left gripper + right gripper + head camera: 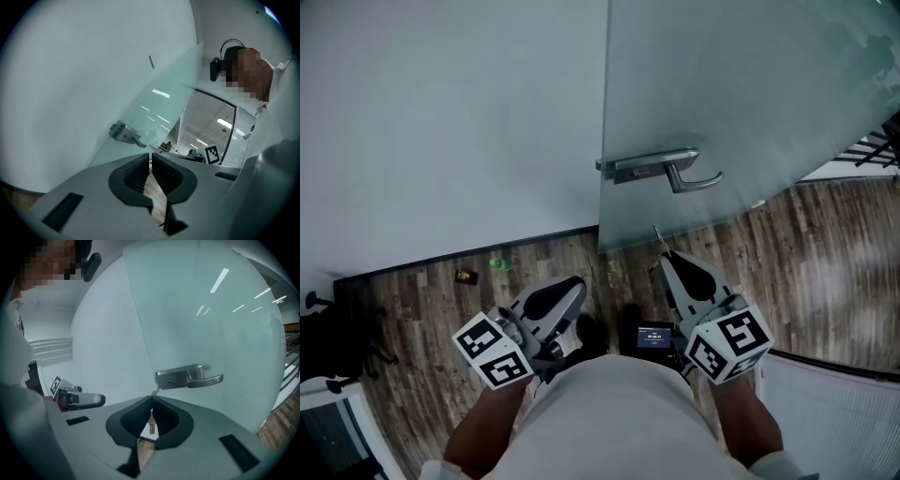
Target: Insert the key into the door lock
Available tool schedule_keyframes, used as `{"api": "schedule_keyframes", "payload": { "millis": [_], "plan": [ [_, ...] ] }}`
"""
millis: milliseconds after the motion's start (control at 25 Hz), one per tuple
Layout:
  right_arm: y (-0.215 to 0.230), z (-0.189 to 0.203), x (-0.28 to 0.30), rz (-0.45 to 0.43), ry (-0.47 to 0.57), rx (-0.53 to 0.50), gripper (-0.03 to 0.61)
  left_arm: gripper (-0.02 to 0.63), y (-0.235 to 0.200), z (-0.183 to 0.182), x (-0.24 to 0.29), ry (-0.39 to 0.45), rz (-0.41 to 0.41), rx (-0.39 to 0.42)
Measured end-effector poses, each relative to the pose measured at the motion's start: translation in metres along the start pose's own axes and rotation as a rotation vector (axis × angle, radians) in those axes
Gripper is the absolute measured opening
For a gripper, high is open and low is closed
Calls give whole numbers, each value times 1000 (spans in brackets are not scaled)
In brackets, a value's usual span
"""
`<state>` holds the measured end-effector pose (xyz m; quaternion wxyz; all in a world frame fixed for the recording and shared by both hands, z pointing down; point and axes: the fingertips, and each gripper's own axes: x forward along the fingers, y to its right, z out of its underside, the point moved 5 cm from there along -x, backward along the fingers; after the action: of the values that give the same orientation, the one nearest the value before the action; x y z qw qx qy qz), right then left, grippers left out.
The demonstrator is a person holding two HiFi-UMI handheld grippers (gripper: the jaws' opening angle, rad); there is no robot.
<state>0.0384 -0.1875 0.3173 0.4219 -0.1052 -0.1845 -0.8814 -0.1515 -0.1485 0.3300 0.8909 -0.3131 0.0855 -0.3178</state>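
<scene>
Key (pixel 152 426) pinched between right gripper (pixel 151 398) jaws, tip poking out toward lock (pixel 172 379), short of it. Left gripper (pixel 151 157) jaws almost together, empty, low near door (pixel 741 84).

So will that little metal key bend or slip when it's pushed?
Probably stiff: the thin metal key pokes straight out of the right gripper. It looks small, so likely light. Smooth metal might slip in that grip.
</scene>
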Motion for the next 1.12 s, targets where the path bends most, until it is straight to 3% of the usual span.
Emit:
{"api": "schedule_keyframes", "payload": {
  "millis": [560, 1120],
  "plan": [
    [9, -16, 20, -10, 1, -48, 18, 35, -18, -26, 25, 4, -33, 80],
    [20, -24, 53, -1, -2, -62, 18, 109, -44, -59, 60, 3, -45, 165]
  ]
}}
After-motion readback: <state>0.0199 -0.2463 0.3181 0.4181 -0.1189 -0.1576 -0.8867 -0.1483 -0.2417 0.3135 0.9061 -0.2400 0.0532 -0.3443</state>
